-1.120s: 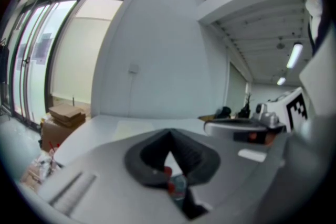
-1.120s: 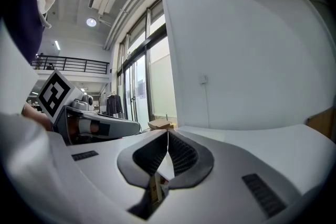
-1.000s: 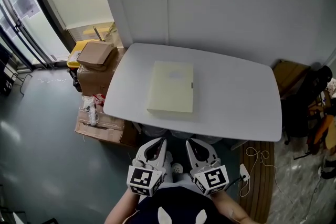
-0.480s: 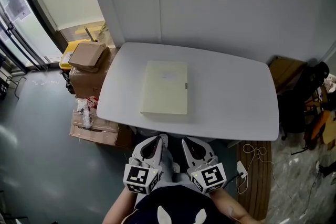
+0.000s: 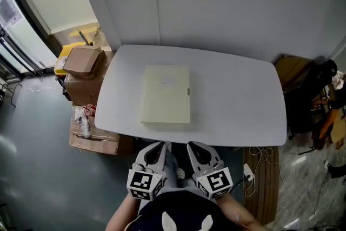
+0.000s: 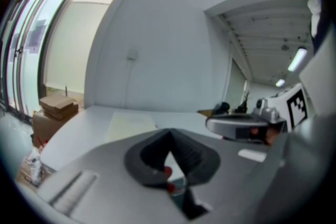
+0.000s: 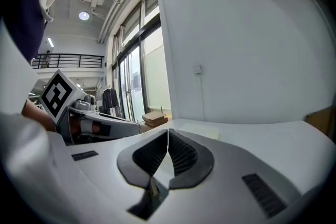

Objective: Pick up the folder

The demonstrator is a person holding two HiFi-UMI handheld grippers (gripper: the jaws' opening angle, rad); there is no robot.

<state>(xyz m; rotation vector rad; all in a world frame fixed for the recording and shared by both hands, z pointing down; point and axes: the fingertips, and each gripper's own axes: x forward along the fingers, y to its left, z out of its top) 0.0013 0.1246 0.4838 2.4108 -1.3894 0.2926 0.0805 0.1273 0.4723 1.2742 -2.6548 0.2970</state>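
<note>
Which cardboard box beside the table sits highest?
The small box on top of the larger box; the flat box lies lower, on the floor.

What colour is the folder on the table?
Pale yellow, like cream. The folder shows best in the head view.

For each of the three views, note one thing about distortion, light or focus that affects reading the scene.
Head view: even light, the folder sharp, the table edges bowed. Left gripper view: strong fisheye with black corners, bright glazing at left, the shut left gripper soft up close. Right gripper view: same fisheye, the wall bulging, the right gripper crisper.
</note>
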